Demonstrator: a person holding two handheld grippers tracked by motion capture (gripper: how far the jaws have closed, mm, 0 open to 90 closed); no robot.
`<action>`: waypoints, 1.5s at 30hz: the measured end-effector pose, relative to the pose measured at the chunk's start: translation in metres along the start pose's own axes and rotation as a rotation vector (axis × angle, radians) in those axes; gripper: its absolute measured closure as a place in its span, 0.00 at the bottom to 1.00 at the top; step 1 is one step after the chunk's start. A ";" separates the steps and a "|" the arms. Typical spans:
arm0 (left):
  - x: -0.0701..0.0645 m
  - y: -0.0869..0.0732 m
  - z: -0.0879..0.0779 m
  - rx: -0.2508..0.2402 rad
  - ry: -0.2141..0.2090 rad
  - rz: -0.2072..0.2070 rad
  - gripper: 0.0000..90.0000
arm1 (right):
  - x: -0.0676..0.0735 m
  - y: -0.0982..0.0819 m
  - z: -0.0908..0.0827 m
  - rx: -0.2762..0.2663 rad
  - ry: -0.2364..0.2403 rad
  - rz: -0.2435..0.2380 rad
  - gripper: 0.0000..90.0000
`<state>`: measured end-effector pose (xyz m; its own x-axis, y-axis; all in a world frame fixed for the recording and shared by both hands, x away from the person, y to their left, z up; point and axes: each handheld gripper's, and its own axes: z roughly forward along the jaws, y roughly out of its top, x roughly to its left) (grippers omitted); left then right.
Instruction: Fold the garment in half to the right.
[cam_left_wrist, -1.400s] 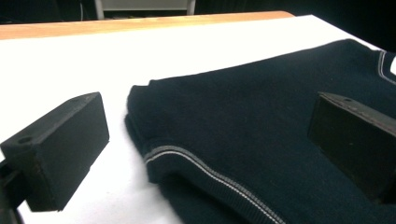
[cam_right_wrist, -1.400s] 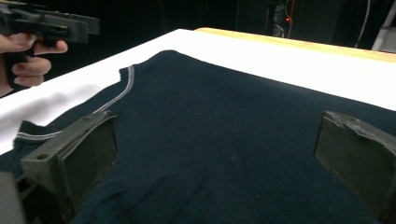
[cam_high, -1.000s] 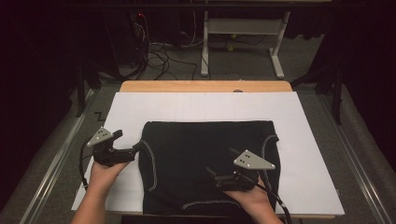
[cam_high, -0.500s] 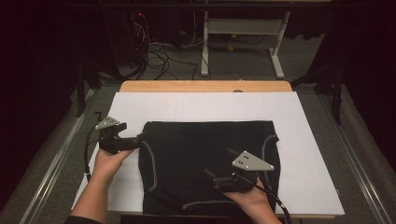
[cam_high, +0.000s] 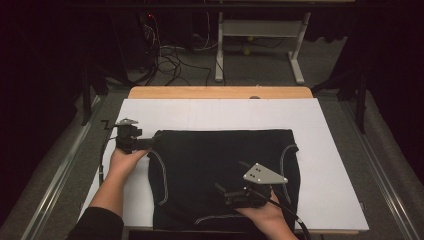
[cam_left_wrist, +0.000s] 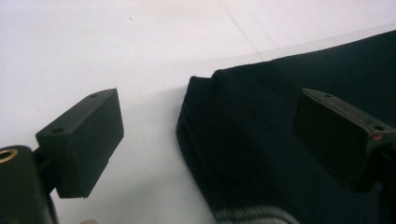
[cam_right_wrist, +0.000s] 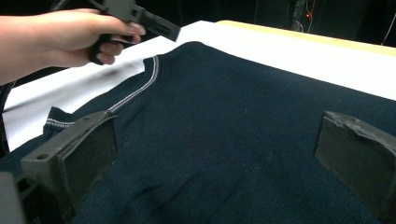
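Left tool (cam_high: 150, 142) at the far-left corner of the dark garment (cam_high: 225, 175), jaws wide, just closing slightly, nothing gripped. Right tool (cam_high: 222, 190) wide over the fabric.

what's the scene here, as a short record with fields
garment: dark folded garment with pale stitching, flat on the white sheet
left claw: at the garment's far left corner; jaws apart, just been closing a little; corner between them, not pinched
right claw: over the garment's near part, jaws open, nothing gripped
table: wooden edge beyond the sheet
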<state>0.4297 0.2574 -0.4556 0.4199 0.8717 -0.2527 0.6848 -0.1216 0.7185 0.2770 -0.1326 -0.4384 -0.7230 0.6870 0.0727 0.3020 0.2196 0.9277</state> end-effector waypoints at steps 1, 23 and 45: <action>0.000 0.001 0.003 0.000 -0.002 0.002 0.09 | 0.000 0.000 0.001 0.002 0.002 0.000 0.00; -0.004 0.005 0.041 0.067 0.022 0.030 0.55 | 0.020 -0.003 0.022 0.081 0.055 -0.008 0.00; -0.003 -0.006 0.036 0.035 -0.034 0.001 0.78 | 0.108 0.009 0.094 0.266 0.232 -0.117 0.05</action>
<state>0.4456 0.2384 -0.4821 0.4397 0.8553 -0.2742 0.7049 -0.1395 0.6954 0.2598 0.0088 -0.4561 -0.8747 0.4778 0.0808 0.3374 0.4809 0.8092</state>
